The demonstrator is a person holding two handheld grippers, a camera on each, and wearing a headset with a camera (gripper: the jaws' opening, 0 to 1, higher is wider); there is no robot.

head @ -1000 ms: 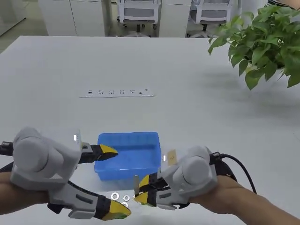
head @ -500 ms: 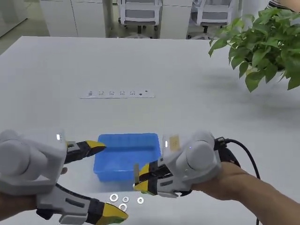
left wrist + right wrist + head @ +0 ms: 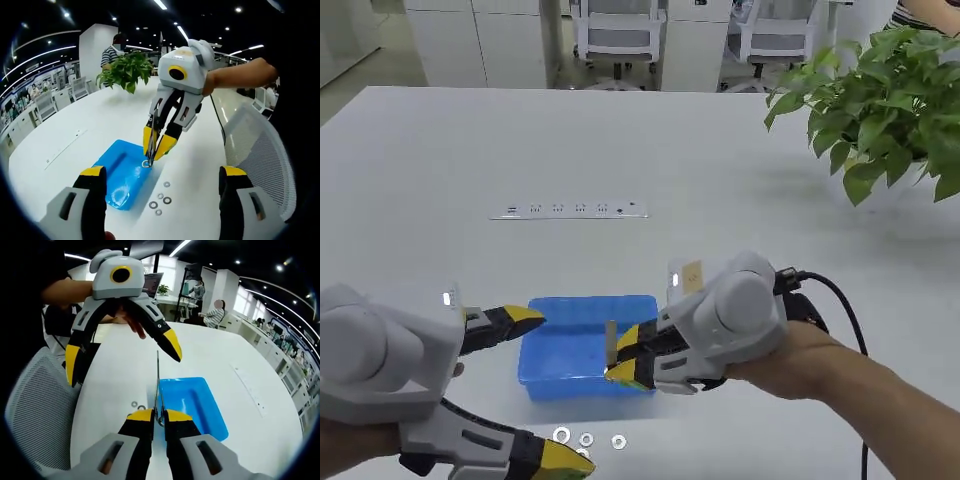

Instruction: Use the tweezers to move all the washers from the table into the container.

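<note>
Right gripper (image 3: 625,358), jaws clamped on the tweezers (image 3: 611,345). Their long axis stands steeply, tips downward, over the blue container (image 3: 590,300). In the left gripper view the tweezers (image 3: 151,137) carry what appears to be one washer (image 3: 145,163) at their tips, just above the container (image 3: 115,165) at its rim. The right gripper view looks along the tweezers (image 3: 157,385) from between the closed jaws of the right gripper (image 3: 160,416), with the container (image 3: 200,405) directly ahead.

Left gripper (image 3: 546,388), jaws wide apart and holding nothing. One jaw reaches toward the container's left wall, the other lies low near the person.

Loose washers (image 3: 586,439) rest in a small cluster on the white table (image 3: 740,200). They lie just off the container's near wall, on the person's side, below and slightly left of the tweezers' tips. The same loose washers (image 3: 160,196) lie between the spread jaws in the left gripper view. The right gripper, which bears the tool, is judged the one placed to release into the container and then drop back toward the cluster.

Writing: the power strip (image 3: 568,208) beyond the container bears marks too small to read. A tan label (image 3: 691,275) on the right gripper is illegible.
</note>
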